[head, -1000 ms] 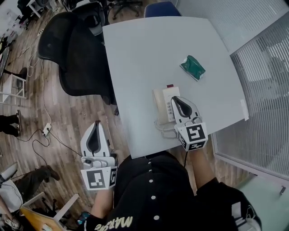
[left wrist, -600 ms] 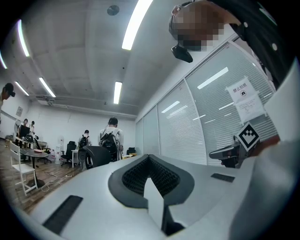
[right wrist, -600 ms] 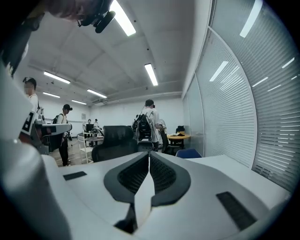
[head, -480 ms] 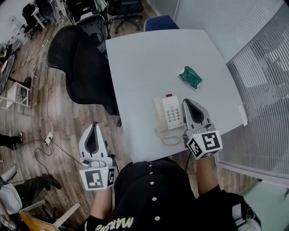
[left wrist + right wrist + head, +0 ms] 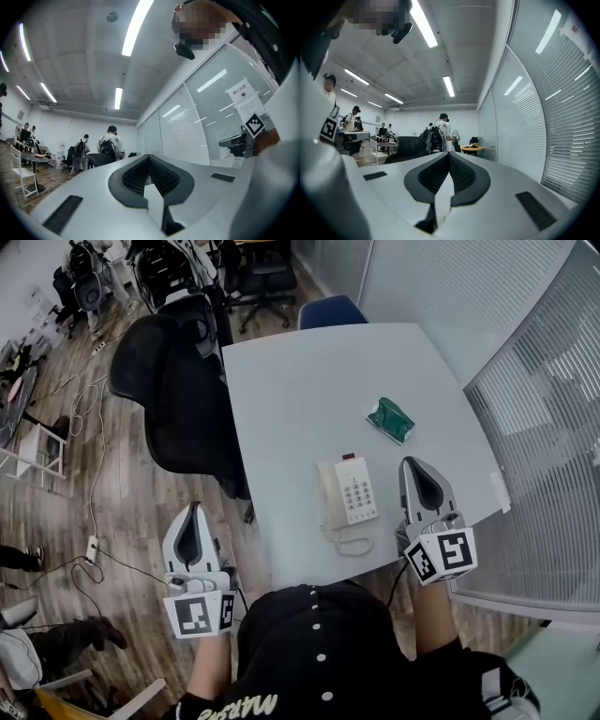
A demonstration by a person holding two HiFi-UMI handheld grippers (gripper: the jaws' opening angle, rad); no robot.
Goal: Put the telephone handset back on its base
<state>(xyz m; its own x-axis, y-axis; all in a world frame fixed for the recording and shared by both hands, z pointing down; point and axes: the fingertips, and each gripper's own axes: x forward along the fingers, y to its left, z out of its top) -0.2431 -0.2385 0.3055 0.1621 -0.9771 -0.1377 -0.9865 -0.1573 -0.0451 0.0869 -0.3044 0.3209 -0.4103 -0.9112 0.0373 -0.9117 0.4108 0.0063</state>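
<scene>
One telephone is seen on the white bench (image 5: pixel 281 381), toward its near edge. Its single handset (image 5: pixel 328 495) is laid lengthwise on the 9 o'clock side of the base (image 5: pixel 358 491), beside the keypad, and appears to be seated there. One coiled cord (image 5: pixel 349 542) is looped on the bench at 6 o'clock from the base. One green packet (image 5: pixel 391 420) is found at 1 o'clock from the telephone, well apart from it.

Two tongs are counted. The right tongs (image 5: pixel 413 463) are held over the bench at 3 o'clock from the telephone, near it but not touching, with the tips pointed toward 12 o'clock. In the right gripper view their jaws are seen pressed together with nothing between them. The left tongs (image 5: pixel 194 507) are held off the bench, over the wooden floor (image 5: pixel 103 484), at 8 o'clock from the telephone and well apart from it. In the left gripper view their jaws are likewise seen pressed together on nothing.

Two chairs are placed against the bench: one black office chair (image 5: pixel 178 399) at its 9 o'clock side and one blue chair (image 5: pixel 330 311) at its 12 o'clock edge. Further chairs are visible beyond, too crowded to be counted.
</scene>
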